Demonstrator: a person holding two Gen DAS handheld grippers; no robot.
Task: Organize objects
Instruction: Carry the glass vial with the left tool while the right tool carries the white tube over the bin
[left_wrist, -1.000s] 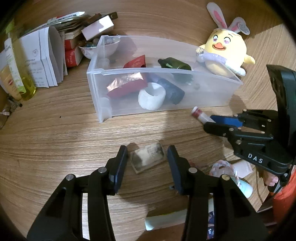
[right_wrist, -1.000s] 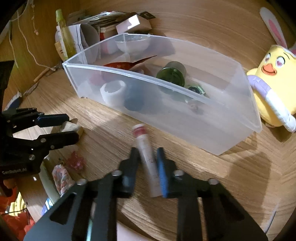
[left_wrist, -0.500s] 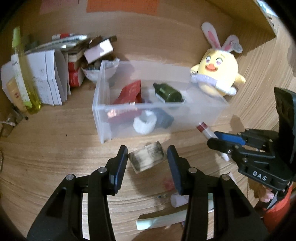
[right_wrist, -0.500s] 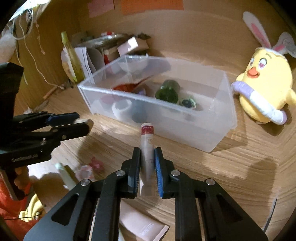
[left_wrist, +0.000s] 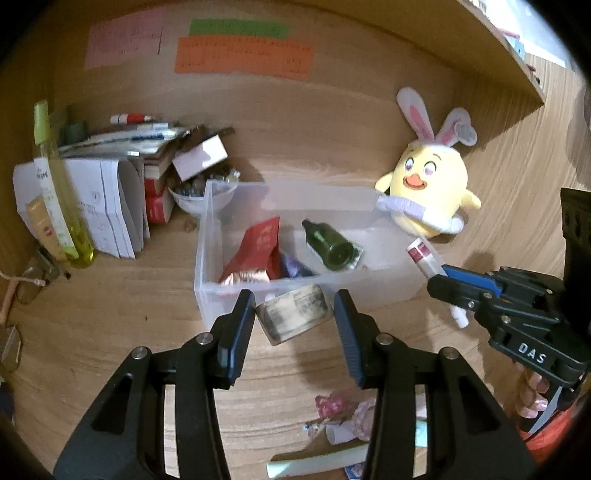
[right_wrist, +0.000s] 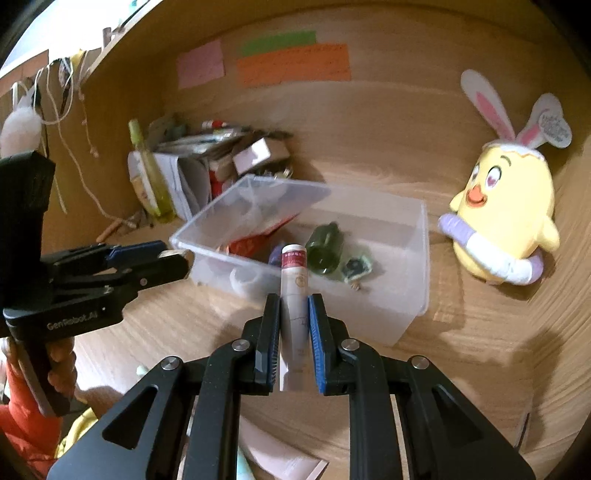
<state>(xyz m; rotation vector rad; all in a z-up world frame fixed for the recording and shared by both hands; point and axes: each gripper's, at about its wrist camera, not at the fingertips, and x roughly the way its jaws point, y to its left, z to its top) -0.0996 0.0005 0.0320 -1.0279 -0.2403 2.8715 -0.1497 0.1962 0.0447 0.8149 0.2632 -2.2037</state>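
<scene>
My left gripper (left_wrist: 295, 308) is shut on a small beige packet (left_wrist: 295, 314), held in the air just in front of the clear plastic bin (left_wrist: 207, 236). My right gripper (right_wrist: 293, 308) is shut on a white tube with a red band (right_wrist: 293, 280), pointing toward the bin (right_wrist: 419, 258). In the bin lie a dark green bottle (left_wrist: 330, 245), a red pouch (left_wrist: 260, 242) and other small items. The right gripper (left_wrist: 439, 282) with the tube (left_wrist: 424, 258) shows at the right of the left wrist view. The left gripper (right_wrist: 177, 260) shows at the left of the right wrist view.
A yellow plush chick with bunny ears (left_wrist: 428, 192) sits right of the bin. Papers, boxes, a white bowl (left_wrist: 199, 199) and a yellow-green bottle (left_wrist: 59, 199) crowd the back left. Loose wrappers (left_wrist: 340, 408) lie on the wooden table near me. Coloured notes (left_wrist: 243, 59) hang on the back wall.
Both grippers have risen off the table, each carrying its object, and tilted upward. The bin now looks smaller and lower, and the back wall has come into view.
</scene>
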